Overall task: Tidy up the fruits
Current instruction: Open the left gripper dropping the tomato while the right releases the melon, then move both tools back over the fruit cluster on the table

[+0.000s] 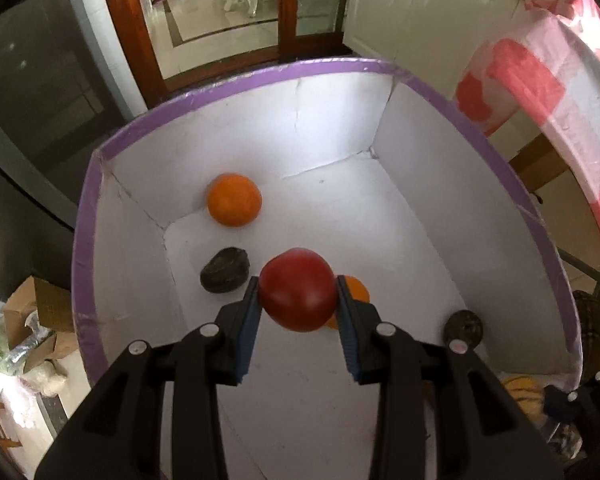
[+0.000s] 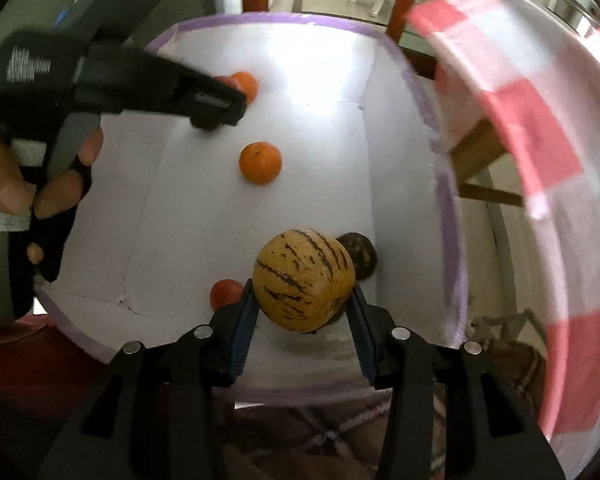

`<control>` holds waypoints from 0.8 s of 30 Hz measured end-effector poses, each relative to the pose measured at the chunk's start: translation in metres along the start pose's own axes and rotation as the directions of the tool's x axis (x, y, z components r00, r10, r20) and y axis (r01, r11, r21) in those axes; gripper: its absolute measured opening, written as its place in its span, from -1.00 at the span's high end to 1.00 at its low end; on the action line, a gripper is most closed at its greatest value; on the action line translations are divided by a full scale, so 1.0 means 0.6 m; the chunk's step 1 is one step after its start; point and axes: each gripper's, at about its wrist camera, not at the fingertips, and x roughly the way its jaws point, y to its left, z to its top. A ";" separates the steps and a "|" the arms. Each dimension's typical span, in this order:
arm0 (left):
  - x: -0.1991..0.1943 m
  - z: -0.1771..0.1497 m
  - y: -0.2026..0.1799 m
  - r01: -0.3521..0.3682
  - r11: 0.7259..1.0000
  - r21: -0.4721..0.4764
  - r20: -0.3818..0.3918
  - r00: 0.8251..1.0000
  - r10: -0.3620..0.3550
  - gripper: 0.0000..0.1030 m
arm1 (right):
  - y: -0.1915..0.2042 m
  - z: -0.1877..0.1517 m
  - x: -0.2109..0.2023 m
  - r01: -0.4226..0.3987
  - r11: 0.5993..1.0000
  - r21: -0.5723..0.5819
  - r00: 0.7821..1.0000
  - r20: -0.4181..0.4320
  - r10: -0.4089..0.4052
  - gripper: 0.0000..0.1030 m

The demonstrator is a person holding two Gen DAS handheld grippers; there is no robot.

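Left gripper (image 1: 298, 296) clamps tomato (image 1: 298, 289) between jaws, over box (image 1: 228, 88). Right gripper (image 2: 303, 292) clamps striped melon (image 2: 304, 278) likewise. Both round, smooth, likely slippery; tomato probably bruises easily, so grip widest part.

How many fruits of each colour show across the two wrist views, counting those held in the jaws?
orange fruit: 2
dark brown fruit: 2
red fruit: 2
striped yellow fruit: 1
Total: 7
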 end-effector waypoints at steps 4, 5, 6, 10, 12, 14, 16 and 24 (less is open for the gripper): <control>0.007 0.003 0.005 -0.021 1.000 -0.018 -0.011 1.000 0.021 0.27 | 0.010 0.003 0.010 -0.009 0.999 -0.034 1.000 -0.008 0.009 0.14; 0.010 0.004 0.005 -0.025 0.999 -0.025 -0.017 1.000 0.025 0.26 | 0.009 0.003 0.011 -0.009 0.999 -0.031 1.000 -0.014 0.009 0.13; 0.012 0.005 0.006 -0.031 0.999 -0.032 -0.022 0.999 0.031 0.23 | 0.009 0.002 0.013 -0.012 1.000 -0.028 1.000 -0.018 0.012 0.12; 0.010 0.009 0.000 -0.053 0.998 -0.029 -0.014 0.999 0.053 -0.40 | 0.011 0.008 0.010 -0.009 1.000 -0.022 1.000 -0.015 0.009 -0.25; 0.002 0.009 -0.006 -0.060 0.998 -0.015 0.010 0.998 0.060 -0.66 | 0.008 0.007 0.005 -0.021 1.000 -0.009 1.000 -0.003 0.021 -0.53; -0.001 0.011 -0.007 -0.061 0.998 -0.010 0.026 0.998 0.061 -0.78 | 0.008 0.004 -0.006 -0.019 1.000 -0.014 1.000 0.010 0.019 -0.54; -0.003 0.012 -0.008 -0.055 0.998 -0.013 0.036 0.998 0.055 -0.86 | 0.004 0.003 -0.020 -0.016 1.000 -0.019 0.999 0.029 0.017 -0.54; -0.068 0.038 0.001 -0.013 0.996 -0.090 0.195 0.980 0.030 -0.87 | -0.023 0.012 -0.134 0.003 0.999 0.047 0.963 0.269 -0.016 -0.67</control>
